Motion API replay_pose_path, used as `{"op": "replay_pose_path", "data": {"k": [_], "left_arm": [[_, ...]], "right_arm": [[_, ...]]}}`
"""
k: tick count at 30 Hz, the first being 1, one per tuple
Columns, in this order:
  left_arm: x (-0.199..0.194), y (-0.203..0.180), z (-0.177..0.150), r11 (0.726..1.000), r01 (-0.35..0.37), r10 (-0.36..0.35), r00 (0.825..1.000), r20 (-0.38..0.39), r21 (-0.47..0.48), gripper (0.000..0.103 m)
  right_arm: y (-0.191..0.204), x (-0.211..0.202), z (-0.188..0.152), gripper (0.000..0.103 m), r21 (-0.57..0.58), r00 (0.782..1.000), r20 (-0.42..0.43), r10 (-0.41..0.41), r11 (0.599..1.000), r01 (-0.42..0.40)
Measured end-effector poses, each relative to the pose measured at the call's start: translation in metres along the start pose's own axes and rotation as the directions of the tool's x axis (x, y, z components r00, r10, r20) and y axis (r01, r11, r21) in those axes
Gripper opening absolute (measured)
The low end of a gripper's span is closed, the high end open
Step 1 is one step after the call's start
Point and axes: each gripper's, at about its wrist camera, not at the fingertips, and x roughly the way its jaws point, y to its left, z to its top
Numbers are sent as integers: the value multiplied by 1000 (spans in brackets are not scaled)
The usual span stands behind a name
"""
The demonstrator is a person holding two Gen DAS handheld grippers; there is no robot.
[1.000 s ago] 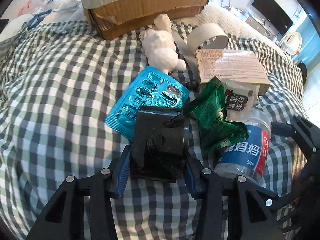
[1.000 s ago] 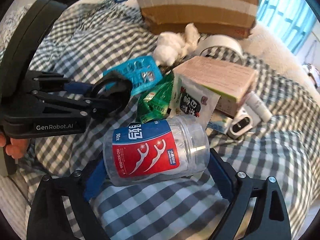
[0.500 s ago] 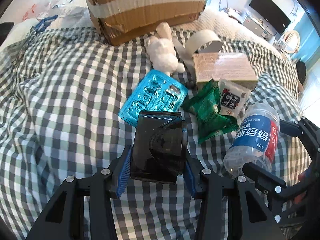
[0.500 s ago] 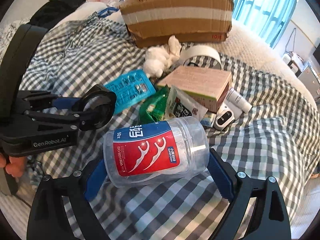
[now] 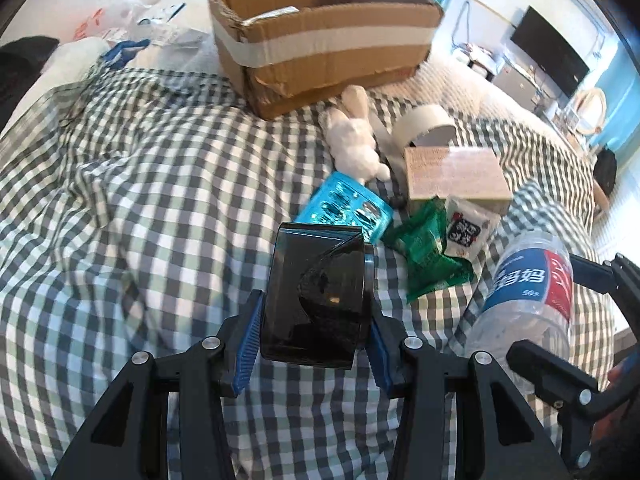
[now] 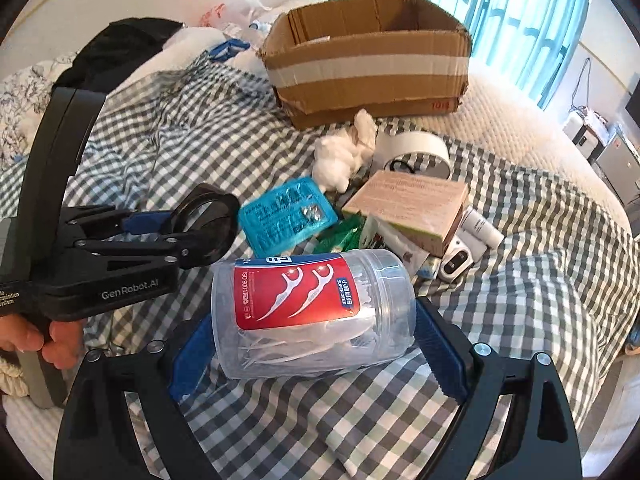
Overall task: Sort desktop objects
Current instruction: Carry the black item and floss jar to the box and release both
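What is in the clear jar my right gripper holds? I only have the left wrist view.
Observer: Floss picks; the jar in the right gripper has two drawn on its red label.
Operator: Anything behind the pink box?
Observer: A white tube and a small white device lie beside the pink box.
Operator: My black item's shape?
Observer: Side-on, the black roll in the left gripper is a ring.

Left gripper (image 5: pixel 316 320) clamping black tape roll (image 5: pixel 318 294) above checked bedspread (image 5: pixel 120 220)

Blue pads touch both roll sides. Behind: blue blister pack (image 5: pixel 346 208), green packet (image 5: pixel 430 250), white sachet (image 5: pixel 466 230), tan box (image 5: pixel 454 172), plush rabbit (image 5: pixel 354 138), masking tape (image 5: pixel 424 124), open cardboard carton (image 5: pixel 324 36). At right, floss-pick jar (image 5: pixel 528 292) held in right gripper (image 5: pixel 560 316).
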Motion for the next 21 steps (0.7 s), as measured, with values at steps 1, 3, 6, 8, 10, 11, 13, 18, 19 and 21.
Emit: {"op": "replay_pose_path", "data": {"k": [1,3,6,8,10,11,13,18,19,21], "left_arm": [[-2,2,1,1000,-5,5,1000,0,-5,48],[-7,4,5,1000,-7,7,1000,11,-9,48],[-17,7,16,1000,-1,2,999,42,-18,48],[-26,8,27,1000,3,-1,998,66,-20,48],[-35,7,41,1000,9,-7,995,99,-15,48],[-39,7,50,1000,5,-4,993,121,-10,48],[-44,6,67,1000,-6,6,988,157,-3,48],[-59,9,121,999,-36,34,960,277,3,48],[-61,8,134,999,-44,39,952,303,10,48],[-61,9,160,998,-59,50,939,339,16,48]], "right_arm": [[-2,-3,4,91,3,1000,9,-3,1000,3],[-7,-11,12,91,13,999,34,-11,1000,10],[-15,-23,29,91,28,996,82,-23,999,21],[-22,-33,46,91,38,991,130,-33,999,28],[-28,-40,66,91,47,984,172,-37,998,29],[-31,-42,73,91,51,981,188,-37,998,28],[-38,-45,94,91,62,971,234,-45,998,32],[-56,-33,153,91,109,949,314,-19,994,-17],[-61,-26,167,91,122,944,329,-15,992,-27],[-71,-12,190,91,137,943,333,1,989,-49]]}}
